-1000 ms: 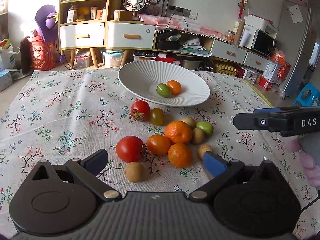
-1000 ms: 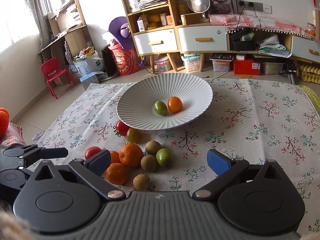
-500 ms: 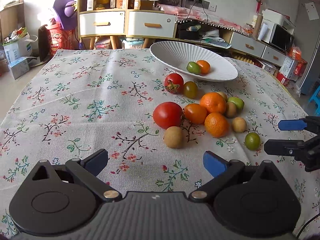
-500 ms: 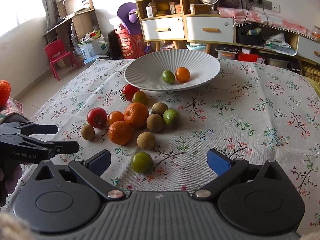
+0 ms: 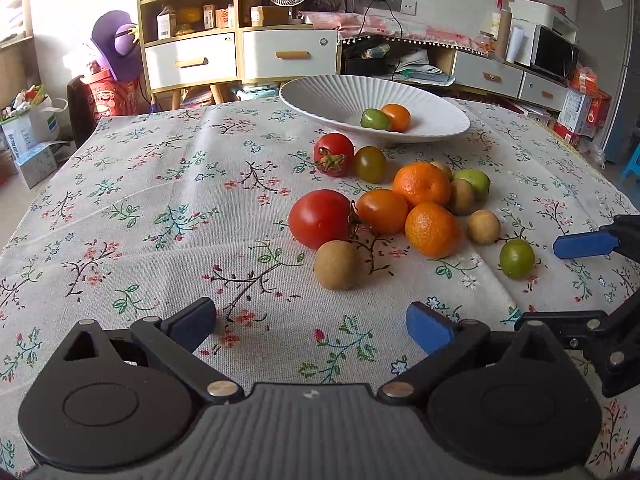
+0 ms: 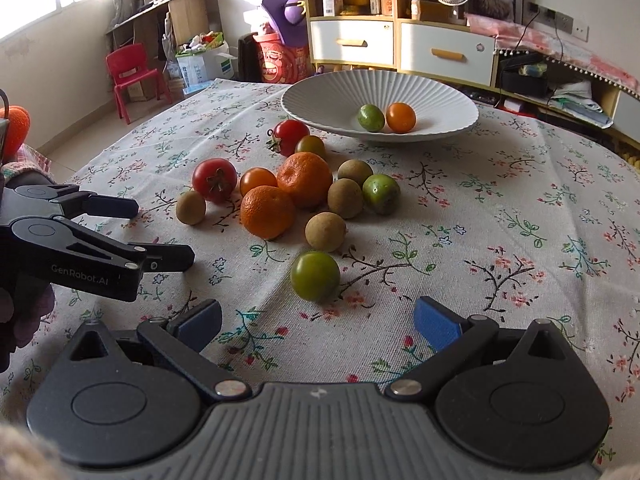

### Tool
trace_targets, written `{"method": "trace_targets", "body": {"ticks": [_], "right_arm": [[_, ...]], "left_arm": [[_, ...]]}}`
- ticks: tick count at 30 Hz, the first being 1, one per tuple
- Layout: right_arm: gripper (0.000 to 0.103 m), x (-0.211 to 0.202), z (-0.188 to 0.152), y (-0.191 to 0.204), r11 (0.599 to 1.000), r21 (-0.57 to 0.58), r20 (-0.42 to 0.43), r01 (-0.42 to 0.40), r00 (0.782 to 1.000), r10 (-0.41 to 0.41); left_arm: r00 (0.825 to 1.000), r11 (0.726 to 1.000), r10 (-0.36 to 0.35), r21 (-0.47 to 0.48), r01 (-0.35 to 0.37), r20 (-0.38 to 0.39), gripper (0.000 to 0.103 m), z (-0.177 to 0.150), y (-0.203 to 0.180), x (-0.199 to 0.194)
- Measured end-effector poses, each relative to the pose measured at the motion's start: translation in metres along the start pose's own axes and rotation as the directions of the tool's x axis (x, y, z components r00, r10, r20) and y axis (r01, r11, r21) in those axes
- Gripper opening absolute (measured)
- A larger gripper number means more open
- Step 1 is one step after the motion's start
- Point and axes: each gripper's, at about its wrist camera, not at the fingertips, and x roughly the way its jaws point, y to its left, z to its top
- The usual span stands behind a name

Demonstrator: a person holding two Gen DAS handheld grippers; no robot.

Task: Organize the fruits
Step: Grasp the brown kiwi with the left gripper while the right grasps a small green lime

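Hovering low over the near edge of the table point(image 6: 540, 208), the right gripper point(image 6: 318, 322) has its jaws spread wide and empty, with the green tomato point(image 6: 315, 276) lying just ahead between them. The left gripper point(image 5: 310, 322) is likewise wide open and holds nothing; a brown fruit point(image 5: 335, 265) lies ahead of it. For a clean pick the right gripper should probably ease forward until the tomato sits centred between the pads, then close gently, since a round fruit may roll on the cloth. Beyond lies the heap: counted, two red tomatoes, two oranges, one small orange tomato, four brown fruits, one dark green tomato and one green fruit. Farther off, the white bowl point(image 6: 328, 96) holds two fruits, one green and one orange.
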Motion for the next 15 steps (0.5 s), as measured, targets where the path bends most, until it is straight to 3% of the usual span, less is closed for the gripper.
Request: {"method": "trace_targets", "body": {"ticks": [8, 15], "right_arm": [[0.101, 0.005, -0.001, 0.01, 0.995, -0.09, 0.002, 0.05, 0.999, -0.05], [0.097, 0.005, 0.003, 0.01, 0.996, -0.079, -0.004, 0.045, 0.999, -0.046]], "left_arm": [[1.0, 1.0, 0.0, -0.016, 0.0, 0.001, 0.097, 0.004, -0.006, 0.002], [0.999, 0.998, -0.041, -0.049, 0.041, 0.004, 0.094, 0.01, -0.008, 0.002]]}}
